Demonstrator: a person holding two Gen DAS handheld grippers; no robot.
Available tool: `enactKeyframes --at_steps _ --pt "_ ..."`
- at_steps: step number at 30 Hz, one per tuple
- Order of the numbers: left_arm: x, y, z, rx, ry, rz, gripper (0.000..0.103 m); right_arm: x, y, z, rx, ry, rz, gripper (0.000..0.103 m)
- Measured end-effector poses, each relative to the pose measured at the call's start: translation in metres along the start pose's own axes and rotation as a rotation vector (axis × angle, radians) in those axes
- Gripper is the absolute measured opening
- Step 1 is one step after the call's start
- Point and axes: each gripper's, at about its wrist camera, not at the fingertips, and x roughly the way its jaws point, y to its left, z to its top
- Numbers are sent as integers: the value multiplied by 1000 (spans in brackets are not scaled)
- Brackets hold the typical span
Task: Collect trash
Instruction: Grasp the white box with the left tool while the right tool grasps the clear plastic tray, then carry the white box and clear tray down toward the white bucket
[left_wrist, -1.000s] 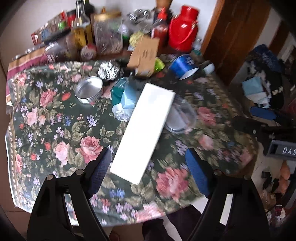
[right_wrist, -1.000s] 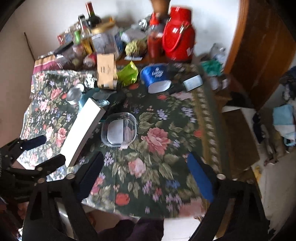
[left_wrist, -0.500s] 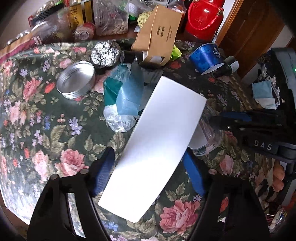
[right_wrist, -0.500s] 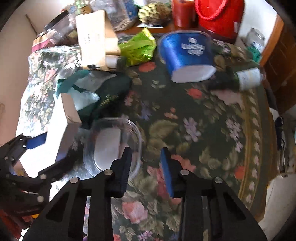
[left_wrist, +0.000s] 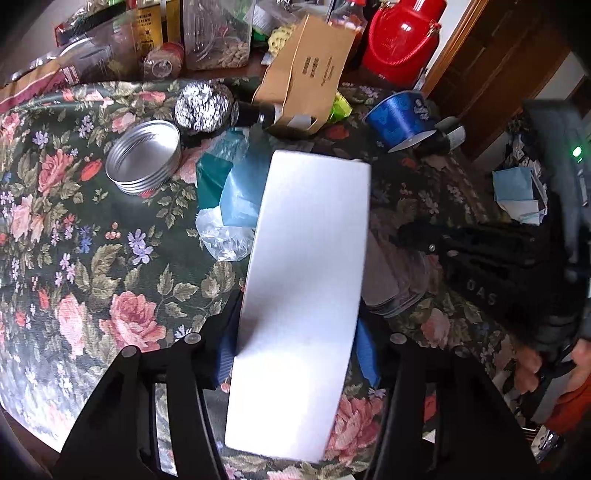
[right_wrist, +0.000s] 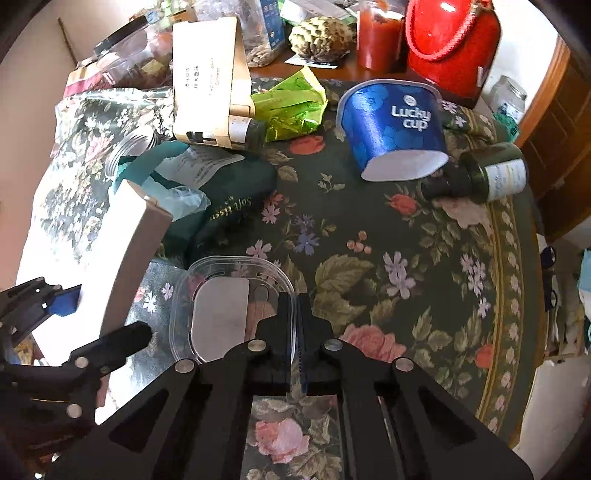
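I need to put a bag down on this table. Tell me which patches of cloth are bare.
Bare floral tablecloth lies between the clear plastic tray, the tipped blue paper cup and the dark green bottle. Another patch lies left of the long white box, below the round metal lid. The far side is crowded.

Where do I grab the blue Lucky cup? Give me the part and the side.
Probably across its blue wall, mid-length, from above: the blue cup lies on its side, both curved flanks exposed. Stay clear of the white end, where the dark bottle crowds it.
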Motion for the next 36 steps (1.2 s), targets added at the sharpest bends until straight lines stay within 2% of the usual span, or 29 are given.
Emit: enactKeyframes --at_steps 10,19,26,36 --pt "-52 7 -16 40 -81 -55 51 -47 -10 -20 106 -97 -56 2" --pt "-109 28 -43 58 -182 -99 51 -102 14 -60 205 -226 -128 2" --pt "-159 33 -71 114 -250 -87 51 -139 30 -88 252 -311 -161 2" --pt "-212 19 -128 102 -323 -81 51 -177 57 -133 228 -358 -164 2"
